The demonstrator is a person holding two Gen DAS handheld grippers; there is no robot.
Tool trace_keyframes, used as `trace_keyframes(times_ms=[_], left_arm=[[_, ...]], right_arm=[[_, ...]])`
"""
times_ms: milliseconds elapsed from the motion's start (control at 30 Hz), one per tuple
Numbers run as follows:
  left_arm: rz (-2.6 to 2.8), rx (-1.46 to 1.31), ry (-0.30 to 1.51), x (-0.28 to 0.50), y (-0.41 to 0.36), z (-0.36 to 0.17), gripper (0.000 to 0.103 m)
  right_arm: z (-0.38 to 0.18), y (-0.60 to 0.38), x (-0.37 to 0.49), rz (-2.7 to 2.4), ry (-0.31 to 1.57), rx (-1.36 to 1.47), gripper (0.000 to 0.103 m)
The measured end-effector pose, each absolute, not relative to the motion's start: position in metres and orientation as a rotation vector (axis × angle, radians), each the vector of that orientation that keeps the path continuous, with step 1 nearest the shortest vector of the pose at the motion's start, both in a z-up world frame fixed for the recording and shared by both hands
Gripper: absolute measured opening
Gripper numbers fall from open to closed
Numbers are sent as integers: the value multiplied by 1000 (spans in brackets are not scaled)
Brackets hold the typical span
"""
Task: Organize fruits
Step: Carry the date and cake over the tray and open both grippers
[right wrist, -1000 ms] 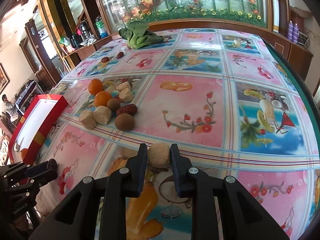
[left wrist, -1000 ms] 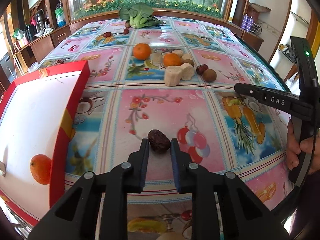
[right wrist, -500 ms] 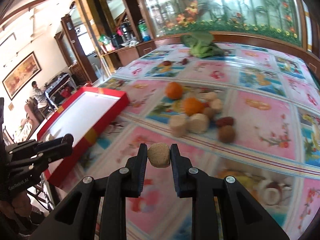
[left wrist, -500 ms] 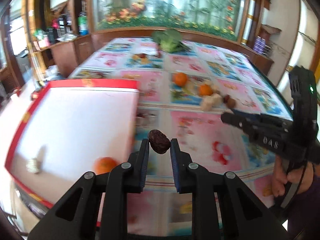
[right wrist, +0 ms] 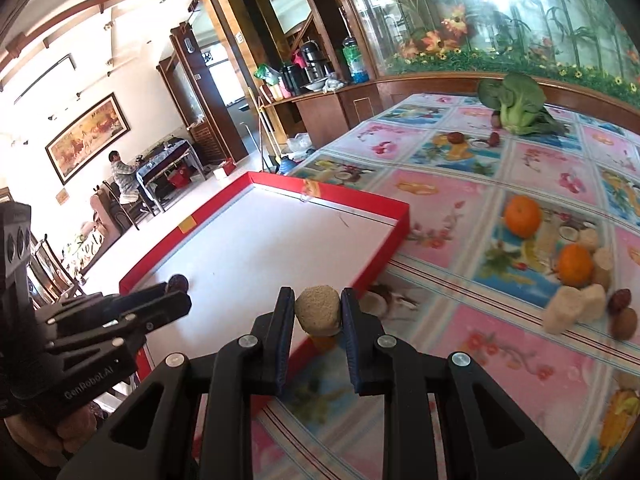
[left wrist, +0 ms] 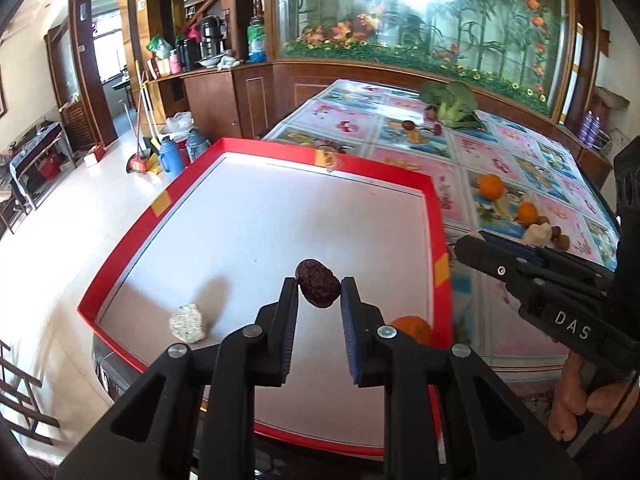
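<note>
My left gripper (left wrist: 319, 285) is shut on a dark wrinkled date (left wrist: 318, 283) and hangs over the white floor of the red-rimmed tray (left wrist: 436, 216). In the tray lie a pale rough chunk (left wrist: 188, 323) and an orange (left wrist: 414, 328). My right gripper (right wrist: 319, 312) is shut on a tan round piece (right wrist: 319, 309) above the tray's near right rim (right wrist: 360, 204). In the left wrist view the right gripper (left wrist: 468, 245) reaches in from the right. In the right wrist view the left gripper (right wrist: 176, 290) shows at the left with the date (right wrist: 178, 282).
On the patterned tablecloth to the right lie two oranges (right wrist: 522, 216) (right wrist: 575, 264), pale chunks (right wrist: 576, 306), a date (right wrist: 620, 300) and a brown round fruit (right wrist: 626, 323). Leafy greens (right wrist: 516, 106) sit at the far end. The tray overhangs the table's left edge. A person (right wrist: 120, 176) sits far off.
Both grippers have swung left from above the tablecloth to the tray, each still carrying its piece. The left one now hangs over the tray's floor, the right one over its rim.
</note>
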State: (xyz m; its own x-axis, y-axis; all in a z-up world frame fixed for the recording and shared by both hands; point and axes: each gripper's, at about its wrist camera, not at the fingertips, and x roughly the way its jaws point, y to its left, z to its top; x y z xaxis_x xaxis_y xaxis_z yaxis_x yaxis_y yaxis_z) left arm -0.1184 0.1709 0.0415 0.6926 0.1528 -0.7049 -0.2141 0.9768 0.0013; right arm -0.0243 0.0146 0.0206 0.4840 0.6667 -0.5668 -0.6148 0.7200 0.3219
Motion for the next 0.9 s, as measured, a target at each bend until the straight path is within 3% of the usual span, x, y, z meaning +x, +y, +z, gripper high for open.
trace_keyframes(times_ms=[767,800,900], left_arm=[[335,-119,821,-111,214,23,24],[340,-118,825,-110,215,23,28],[349,-123,829,-110,216,22,59]], right_arm=[[9,83,-24,870,796,-51,25],[8,83,-24,872,802,-52,26],[9,82,-26,860,804,-59,45]])
